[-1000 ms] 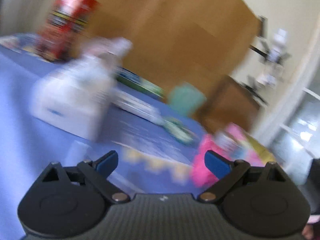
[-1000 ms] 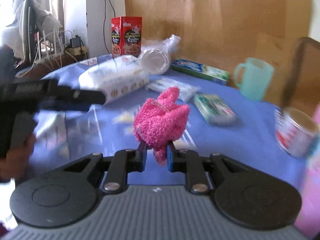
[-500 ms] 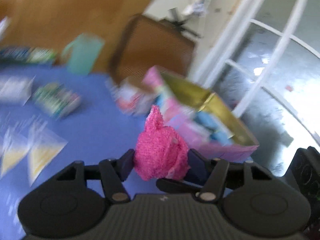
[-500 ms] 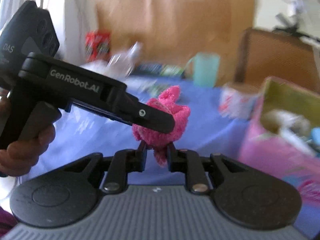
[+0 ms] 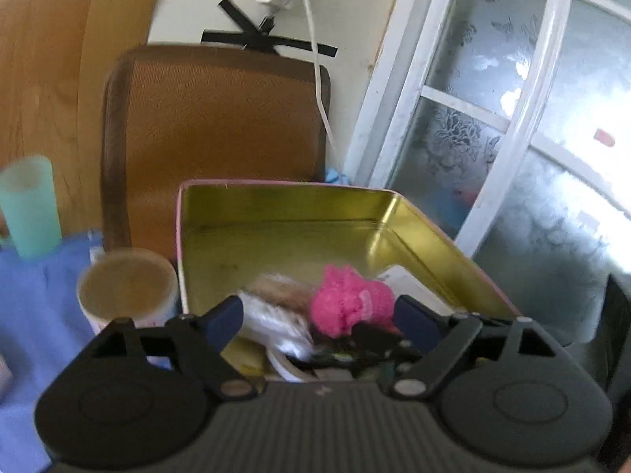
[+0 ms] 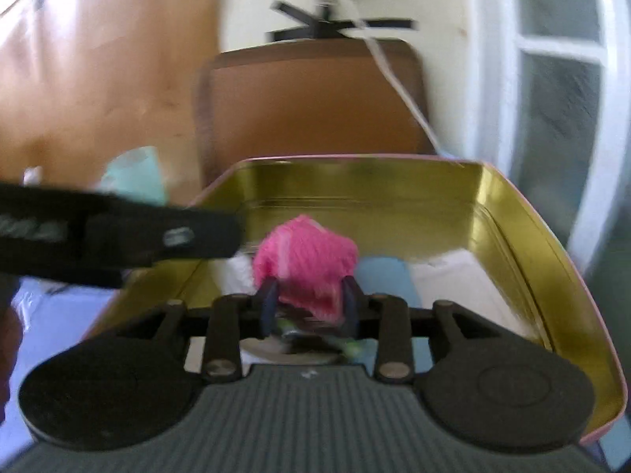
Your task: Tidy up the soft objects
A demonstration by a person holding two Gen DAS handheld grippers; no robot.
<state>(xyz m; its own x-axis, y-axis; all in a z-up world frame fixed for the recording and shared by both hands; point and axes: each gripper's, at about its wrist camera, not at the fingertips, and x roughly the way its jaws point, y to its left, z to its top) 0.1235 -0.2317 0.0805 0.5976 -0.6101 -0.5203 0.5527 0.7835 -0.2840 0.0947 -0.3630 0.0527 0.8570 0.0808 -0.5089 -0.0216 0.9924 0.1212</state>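
Observation:
A fluffy pink soft toy (image 6: 305,262) hangs over the open gold-lined tin box (image 6: 524,228). My right gripper (image 6: 309,307) has parted its jaws a little; the toy sits between them, and blur hides whether they still touch it. In the left wrist view the toy (image 5: 349,305) shows inside the tin (image 5: 284,213), above white and beige soft things (image 5: 276,307). My left gripper (image 5: 319,321) is open around the toy, not touching it. Its finger (image 6: 118,238) crosses the right wrist view from the left.
The tin stands at the edge of a blue-clothed table (image 5: 27,315). A white can (image 5: 126,287) stands just left of the tin, a mint cup (image 5: 29,207) farther left. A brown chair back (image 5: 213,134) is behind the tin, a window (image 5: 512,118) to the right.
Both grippers swung right from the table to over the tin. My left gripper, closed around the toy half a second ago, has opened. My right jaws have widened.

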